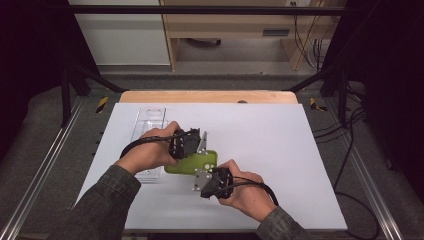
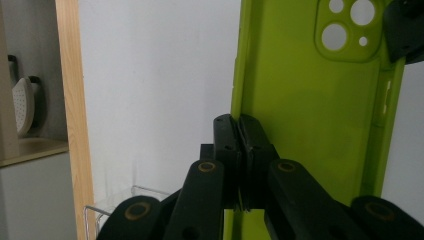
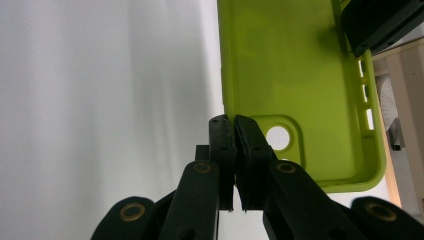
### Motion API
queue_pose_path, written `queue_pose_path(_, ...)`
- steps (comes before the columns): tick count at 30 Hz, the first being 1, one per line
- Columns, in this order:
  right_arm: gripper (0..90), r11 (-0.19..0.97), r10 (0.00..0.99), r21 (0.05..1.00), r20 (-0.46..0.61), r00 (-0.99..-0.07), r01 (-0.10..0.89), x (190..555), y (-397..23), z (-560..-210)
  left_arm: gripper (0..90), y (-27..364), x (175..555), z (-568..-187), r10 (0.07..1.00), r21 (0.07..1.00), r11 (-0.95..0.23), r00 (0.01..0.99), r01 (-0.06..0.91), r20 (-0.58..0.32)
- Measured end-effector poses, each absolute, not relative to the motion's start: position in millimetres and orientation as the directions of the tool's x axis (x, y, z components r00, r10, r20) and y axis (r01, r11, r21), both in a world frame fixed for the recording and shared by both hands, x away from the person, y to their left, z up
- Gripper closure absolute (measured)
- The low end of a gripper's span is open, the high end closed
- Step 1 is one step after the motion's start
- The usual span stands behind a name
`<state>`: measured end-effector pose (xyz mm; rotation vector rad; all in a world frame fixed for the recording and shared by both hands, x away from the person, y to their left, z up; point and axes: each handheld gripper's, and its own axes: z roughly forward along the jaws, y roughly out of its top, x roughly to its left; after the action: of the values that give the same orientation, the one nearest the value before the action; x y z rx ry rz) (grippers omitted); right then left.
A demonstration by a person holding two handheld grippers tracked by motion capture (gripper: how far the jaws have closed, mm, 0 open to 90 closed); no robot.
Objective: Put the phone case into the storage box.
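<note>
Phone case [image 1: 192,163], green, is pinched w/ closed fingers of left gripper [image 2: 239,131] & right gripper [image 3: 233,131], at opposite edges.

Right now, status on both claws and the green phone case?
Left claw shut on phone case edge. Right claw shut on the opposite edge, near the camera cutout. Clear plastic tray left of the hands, not obstructing.

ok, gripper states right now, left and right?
Left gripper: shut on the long edge of the green phone case.
Right gripper: shut on the case's edge by the camera cutout.
</note>
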<state>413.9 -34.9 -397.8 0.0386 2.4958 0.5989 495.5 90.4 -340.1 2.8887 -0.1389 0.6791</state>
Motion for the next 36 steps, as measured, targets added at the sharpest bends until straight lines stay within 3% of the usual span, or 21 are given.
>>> queue_pose_path(24,85.0,0.898,0.148,0.424,-0.545,-0.825,-0.119,412.8,-36.4,-398.4,87.3,90.8,495.6,-340.0,-0.052,0.147,-0.981,0.893,-0.13,0.447)
queue_pose_path(36,56.9,0.871,0.209,0.481,-0.548,-0.81,-0.1,406.6,-41.7,-393.2,87.3,90.3,495.9,-343.1,-0.054,0.142,-0.981,0.889,-0.133,0.455)
